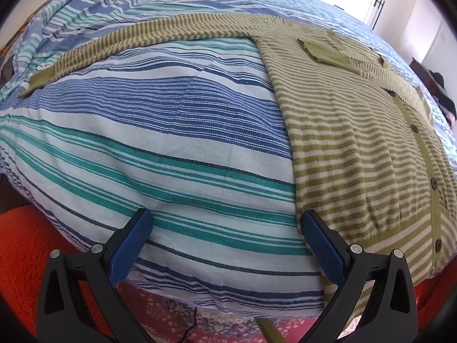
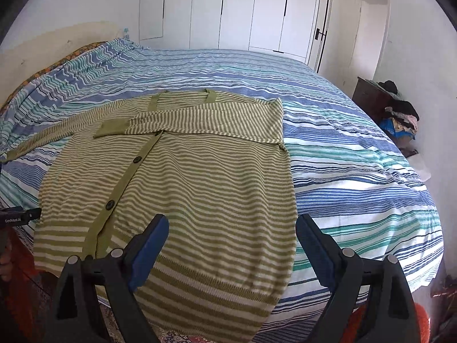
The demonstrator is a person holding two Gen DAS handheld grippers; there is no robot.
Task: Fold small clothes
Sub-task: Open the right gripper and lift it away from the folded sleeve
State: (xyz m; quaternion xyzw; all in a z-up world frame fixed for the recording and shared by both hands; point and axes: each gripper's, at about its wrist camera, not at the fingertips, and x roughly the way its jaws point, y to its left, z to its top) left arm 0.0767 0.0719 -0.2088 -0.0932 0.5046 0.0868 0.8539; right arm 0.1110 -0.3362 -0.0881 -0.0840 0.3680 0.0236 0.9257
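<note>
A green-and-cream striped cardigan point(image 2: 200, 185) lies flat and buttoned on the bed, its hem at the near edge. One sleeve point(image 2: 205, 120) is folded across the chest, with its plain green cuff point(image 2: 112, 128) near the button band. The other sleeve point(image 1: 142, 37) stretches out straight over the bedspread to its cuff point(image 1: 40, 80). My left gripper point(image 1: 225, 228) is open over the bed's near edge, its right finger just beside the cardigan's side seam near the hem. My right gripper point(image 2: 231, 228) is open above the lower right part of the cardigan, holding nothing.
The blue, teal and white striped bedspread point(image 2: 357, 157) covers the whole bed. White wardrobe doors point(image 2: 237, 11) stand behind it. A dark nightstand point(image 2: 371, 100) with a pile of clothes point(image 2: 400, 114) is at the right. A red rug point(image 1: 25, 245) lies on the floor.
</note>
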